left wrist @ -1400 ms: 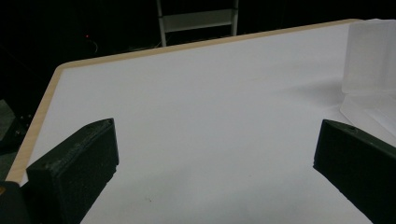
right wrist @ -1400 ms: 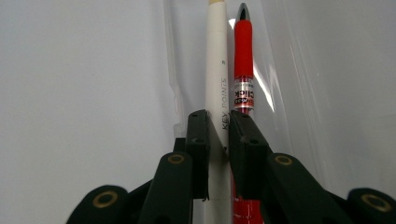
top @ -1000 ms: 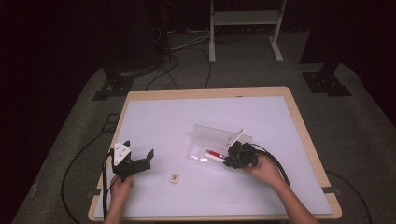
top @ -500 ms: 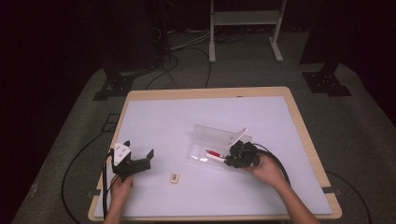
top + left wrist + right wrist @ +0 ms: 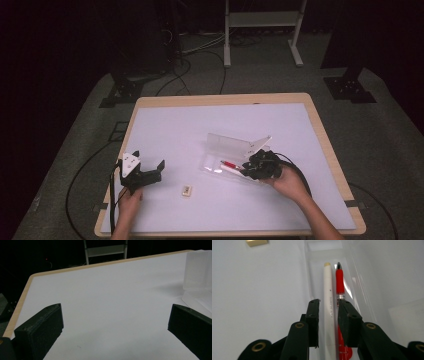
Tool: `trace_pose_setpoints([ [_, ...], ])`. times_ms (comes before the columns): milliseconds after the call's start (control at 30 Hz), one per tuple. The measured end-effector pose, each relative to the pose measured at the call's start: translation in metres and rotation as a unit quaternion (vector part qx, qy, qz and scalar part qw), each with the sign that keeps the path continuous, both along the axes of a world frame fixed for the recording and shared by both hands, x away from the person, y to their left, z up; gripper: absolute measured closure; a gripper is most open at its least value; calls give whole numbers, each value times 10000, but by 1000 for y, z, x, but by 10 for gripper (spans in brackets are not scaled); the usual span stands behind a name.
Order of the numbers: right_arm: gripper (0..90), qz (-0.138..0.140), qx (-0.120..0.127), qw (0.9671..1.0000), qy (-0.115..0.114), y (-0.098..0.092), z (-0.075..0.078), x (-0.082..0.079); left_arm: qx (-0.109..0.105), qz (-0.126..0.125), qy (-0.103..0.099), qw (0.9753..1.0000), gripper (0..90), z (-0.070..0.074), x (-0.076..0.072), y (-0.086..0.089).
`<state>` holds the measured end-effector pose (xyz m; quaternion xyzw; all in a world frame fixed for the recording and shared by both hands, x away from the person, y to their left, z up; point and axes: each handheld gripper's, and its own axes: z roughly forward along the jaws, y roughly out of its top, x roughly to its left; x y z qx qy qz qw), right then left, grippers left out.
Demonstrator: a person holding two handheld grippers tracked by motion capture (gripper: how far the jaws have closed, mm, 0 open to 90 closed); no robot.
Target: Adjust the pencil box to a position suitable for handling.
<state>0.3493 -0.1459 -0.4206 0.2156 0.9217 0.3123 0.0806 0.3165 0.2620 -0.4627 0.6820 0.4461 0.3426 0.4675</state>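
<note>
While right gripper (image 5: 328, 308) pinches white pen (image 5: 328, 292) | print unreadable | left gripper (image 5: 115, 325) wide open, empty

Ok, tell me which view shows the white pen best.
The right gripper view: the white pen lies lengthwise between the right gripper's jaws, beside the red pen in the clear case. The high view shows it as a thin pale streak.

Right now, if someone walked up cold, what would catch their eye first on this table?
Probably the red pen, lying beside a white pen in the open clear plastic case right of the table's middle. The right gripper has its jaws either side of the white pen, narrowly apart, though contact cannot be judged. Next, a small tan eraser lies alone near the front edge, and the left gripper rests wide open at the front left.
</note>
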Motion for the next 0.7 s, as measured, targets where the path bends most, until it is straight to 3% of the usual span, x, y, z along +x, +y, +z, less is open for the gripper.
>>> trace_pose_setpoints([
  [700, 578, 226, 368, 9991, 57, 16, 14, -19, 18, -3, 2, 10000, 0, 0, 0, 0],
])
